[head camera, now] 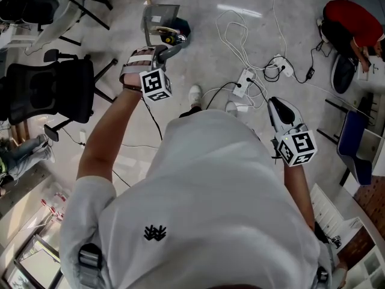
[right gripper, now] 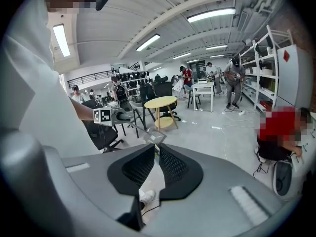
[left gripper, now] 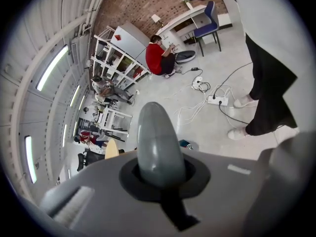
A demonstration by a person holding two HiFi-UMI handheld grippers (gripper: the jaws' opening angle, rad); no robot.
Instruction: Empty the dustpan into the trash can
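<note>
Fingers, left gripper (left gripper: 159, 174): clamped tight on the grey handle (left gripper: 156, 142).
Fingers, right gripper (right gripper: 157, 164): pinched nearly together, empty.
Dustpan (head camera: 160, 18): top centre, head view.
Around: office chair (head camera: 51, 92) upper left; power strip (head camera: 245, 82) and cables centre-right.

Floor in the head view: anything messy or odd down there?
Yes: loose cables and a power strip sprawl tangled across the floor near the person's shoe, a likely trip hazard.

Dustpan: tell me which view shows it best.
Head view: the whole dustpan shows, held out ahead of the person. The left gripper view shows only its handle between the jaws; the right gripper view shows it small and distant.
</note>
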